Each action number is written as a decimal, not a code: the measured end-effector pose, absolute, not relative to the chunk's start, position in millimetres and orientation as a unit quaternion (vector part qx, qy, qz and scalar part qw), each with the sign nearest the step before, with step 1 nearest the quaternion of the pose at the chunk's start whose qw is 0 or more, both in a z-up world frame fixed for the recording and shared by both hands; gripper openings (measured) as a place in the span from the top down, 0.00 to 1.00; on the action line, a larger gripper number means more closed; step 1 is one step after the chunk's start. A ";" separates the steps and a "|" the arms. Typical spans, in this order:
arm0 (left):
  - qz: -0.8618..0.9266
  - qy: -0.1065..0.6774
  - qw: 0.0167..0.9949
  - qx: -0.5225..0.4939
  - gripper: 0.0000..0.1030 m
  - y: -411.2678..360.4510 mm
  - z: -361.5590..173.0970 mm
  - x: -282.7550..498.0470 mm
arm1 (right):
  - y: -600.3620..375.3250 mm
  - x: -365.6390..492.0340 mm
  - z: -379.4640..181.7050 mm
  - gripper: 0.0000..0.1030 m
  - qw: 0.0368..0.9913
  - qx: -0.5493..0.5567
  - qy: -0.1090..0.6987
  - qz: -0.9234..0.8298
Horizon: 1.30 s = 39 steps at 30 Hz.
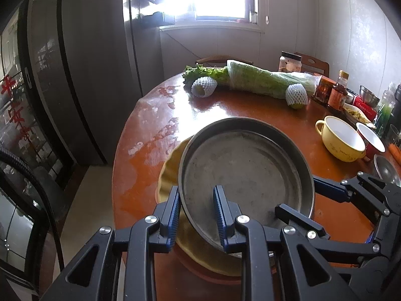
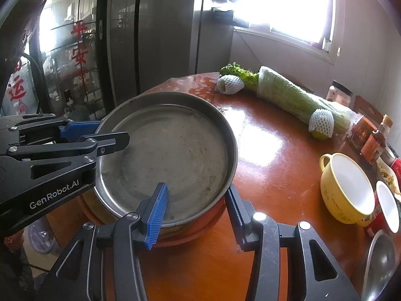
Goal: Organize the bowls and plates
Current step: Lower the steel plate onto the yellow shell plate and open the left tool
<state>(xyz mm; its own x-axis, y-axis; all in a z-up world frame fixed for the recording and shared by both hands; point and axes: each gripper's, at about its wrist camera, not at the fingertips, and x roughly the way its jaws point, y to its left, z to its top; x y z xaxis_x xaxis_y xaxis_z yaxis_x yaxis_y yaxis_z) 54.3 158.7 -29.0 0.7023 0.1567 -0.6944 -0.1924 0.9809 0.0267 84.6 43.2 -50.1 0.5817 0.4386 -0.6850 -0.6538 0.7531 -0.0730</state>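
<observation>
Round wooden table (image 1: 263,107) carries a tilted steel pan (image 1: 245,173) over a yellow plate (image 1: 170,173). Left gripper (image 1: 198,215) pinches the pan's near rim. Right gripper (image 2: 198,213) also straddles that rim, jaws partly apart; whether they press it is unclear.

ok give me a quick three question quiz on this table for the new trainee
1. What lies directly under the metal pan?
2. True or false: the right gripper is clamped on the yellow bowl.
3. The left gripper is shut on: A the pan's rim, B the cabbage, C a jar.

Key:
1. The yellow plate.
2. False. Its fingers straddle the pan's rim, open.
3. A.
</observation>
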 end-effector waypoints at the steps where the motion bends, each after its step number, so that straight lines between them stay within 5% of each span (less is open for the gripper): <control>1: 0.094 0.374 0.922 -0.024 0.75 159.1 -29.6 54.3 | 43.6 84.3 -50.5 0.53 0.875 -0.164 0.333 0.311; 31: 0.084 0.394 0.915 -0.040 0.74 163.1 -34.1 55.4 | 47.2 79.1 -49.2 0.52 0.879 -0.200 0.311 0.302; 39: 0.083 0.399 0.913 -0.039 0.64 159.6 -32.9 54.0 | 45.2 80.8 -50.0 0.51 0.873 -0.193 0.323 0.311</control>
